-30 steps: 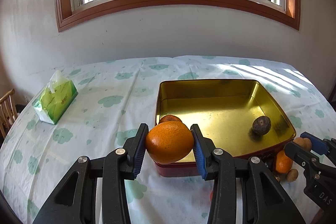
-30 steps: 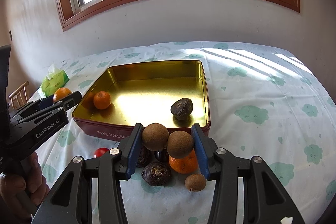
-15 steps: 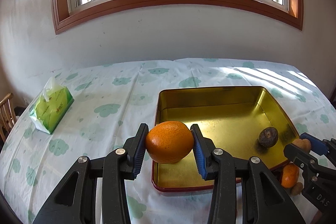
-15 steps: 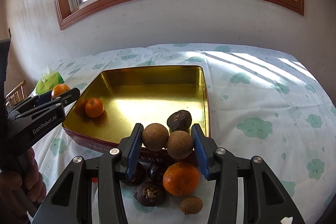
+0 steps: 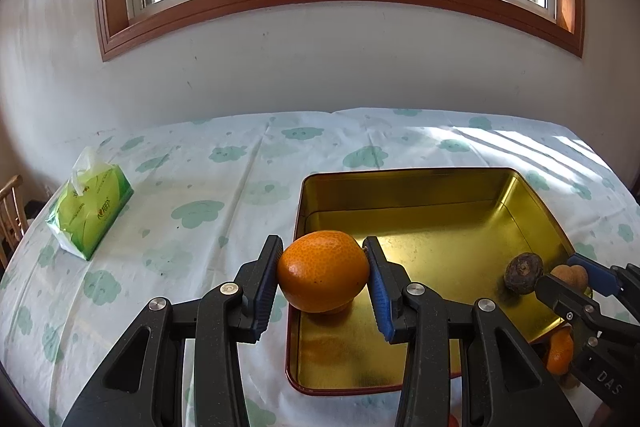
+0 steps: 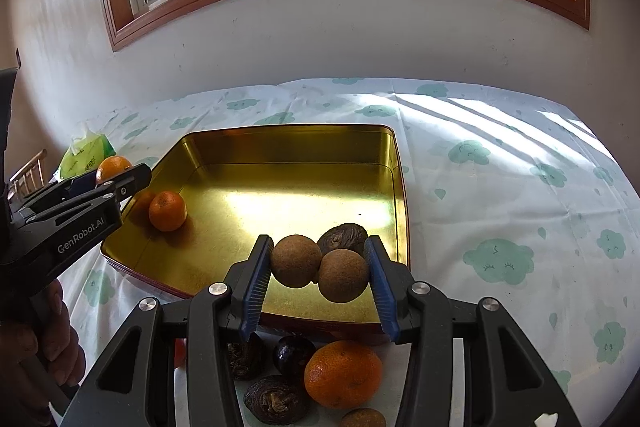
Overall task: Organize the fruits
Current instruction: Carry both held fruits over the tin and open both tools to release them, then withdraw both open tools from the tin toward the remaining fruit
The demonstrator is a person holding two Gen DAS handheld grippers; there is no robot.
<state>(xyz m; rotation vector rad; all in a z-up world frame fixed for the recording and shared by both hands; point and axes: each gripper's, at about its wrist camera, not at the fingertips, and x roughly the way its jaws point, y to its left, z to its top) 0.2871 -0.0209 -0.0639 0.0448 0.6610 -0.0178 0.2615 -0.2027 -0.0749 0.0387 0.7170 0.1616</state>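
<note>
- The golden tin on the table is the place for the fruit, and the work is only partly done.
- Inside the tin lie a small orange near the left wall and one dark wrinkled fruit near the right wall.
- Outside, just in front of the near wall of the tin, some fruit waits: a second orange, three dark fruits and one small brown one at the lower edge.
- The left tongs are pinching a big orange from both sides; the blue pads press on its skin. It hangs above the near left corner of the tin.
- The right tongs are partly closed on two round brown fruits, held side by side between the pads, above the near edge of the tin, close to the dark fruit inside.
- I judge that both loads are ready to be put down in the tin; then the heap in front remains.
- A green tissue pack lies far to the left of the tin.
</note>
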